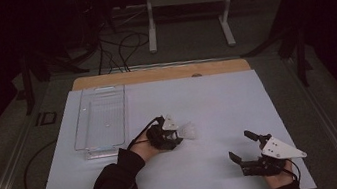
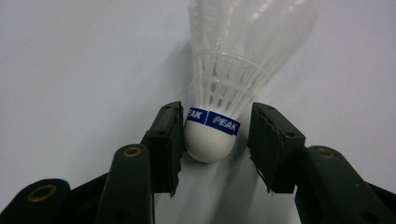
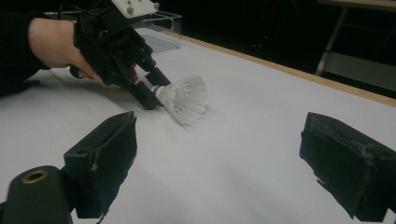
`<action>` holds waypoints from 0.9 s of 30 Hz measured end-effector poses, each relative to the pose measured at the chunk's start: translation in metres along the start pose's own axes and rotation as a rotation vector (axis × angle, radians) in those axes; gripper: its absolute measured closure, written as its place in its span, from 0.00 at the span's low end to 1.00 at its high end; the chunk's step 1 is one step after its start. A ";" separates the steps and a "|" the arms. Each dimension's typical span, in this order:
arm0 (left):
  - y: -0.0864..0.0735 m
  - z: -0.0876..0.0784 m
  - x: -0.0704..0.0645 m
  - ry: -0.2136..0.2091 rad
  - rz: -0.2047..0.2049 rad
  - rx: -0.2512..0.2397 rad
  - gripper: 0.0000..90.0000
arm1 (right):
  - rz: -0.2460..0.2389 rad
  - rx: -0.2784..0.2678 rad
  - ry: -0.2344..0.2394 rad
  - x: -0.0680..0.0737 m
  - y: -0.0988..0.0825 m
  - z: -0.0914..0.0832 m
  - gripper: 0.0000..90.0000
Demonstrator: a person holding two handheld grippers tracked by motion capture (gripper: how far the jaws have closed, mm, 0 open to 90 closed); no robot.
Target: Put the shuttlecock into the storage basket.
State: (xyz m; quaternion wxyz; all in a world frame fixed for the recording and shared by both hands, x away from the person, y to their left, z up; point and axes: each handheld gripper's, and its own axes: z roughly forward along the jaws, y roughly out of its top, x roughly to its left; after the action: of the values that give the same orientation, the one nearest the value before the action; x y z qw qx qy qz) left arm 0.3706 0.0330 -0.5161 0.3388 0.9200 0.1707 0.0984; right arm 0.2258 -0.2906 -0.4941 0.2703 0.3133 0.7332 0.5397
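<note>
White sheeting covered the table, a clear plastic tray at far left. At centre, the left gripper bracketed the white plastic shuttlecock: one pad touched its cork, the other stood just clear. Squeezing squarely on the cork would spare the skirt. Rightward, the right gripper hung open, empty.

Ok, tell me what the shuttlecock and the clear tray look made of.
Shuttlecock: the skirt looks like translucent white moulded plastic, with ribbed lattice rather than feathers; the head is smooth matte white, possibly foam or coated cork, ringed by a blue printed band. Tray: clear glossy hard plastic, probably acrylic; the table shows through it and its edges catch light.
</note>
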 end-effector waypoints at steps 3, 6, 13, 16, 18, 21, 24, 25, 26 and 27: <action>0.001 0.000 0.001 -0.008 -0.005 0.005 0.64 | 0.000 -0.001 0.000 0.000 0.000 0.000 0.12; 0.002 0.001 0.000 -0.016 0.007 0.011 0.70 | 0.002 0.001 -0.001 0.000 0.000 0.000 0.12; 0.004 -0.002 0.000 0.001 0.015 0.018 0.72 | -0.001 0.002 -0.004 0.000 0.000 0.000 0.12; 0.006 -0.006 0.002 0.008 0.016 0.019 0.72 | 0.001 0.003 -0.005 -0.001 0.000 0.000 0.12; 0.007 -0.010 0.002 0.018 0.008 0.005 0.72 | -0.001 0.002 -0.004 0.000 0.000 0.000 0.12; 0.008 -0.014 0.002 0.020 -0.015 -0.003 0.72 | -0.001 0.002 -0.004 0.000 0.000 0.000 0.12; 0.011 -0.024 0.003 0.028 -0.022 -0.016 0.72 | 0.002 0.002 -0.005 0.000 0.000 0.000 0.12; 0.011 -0.024 0.003 0.028 -0.022 -0.016 0.73 | 0.002 0.002 -0.005 0.000 0.000 0.000 0.12; 0.011 -0.024 0.003 0.028 -0.022 -0.016 0.73 | 0.001 0.002 -0.004 0.000 0.000 0.000 0.12; 0.014 -0.033 0.004 0.026 -0.027 -0.013 0.73 | 0.000 0.004 -0.002 0.000 0.000 0.000 0.12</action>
State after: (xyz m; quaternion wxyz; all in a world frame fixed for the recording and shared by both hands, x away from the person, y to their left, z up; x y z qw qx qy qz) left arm 0.3677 0.0436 -0.4822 0.3437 0.9141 0.1869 0.1067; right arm 0.2261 -0.2904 -0.4942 0.2702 0.3144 0.7341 0.5379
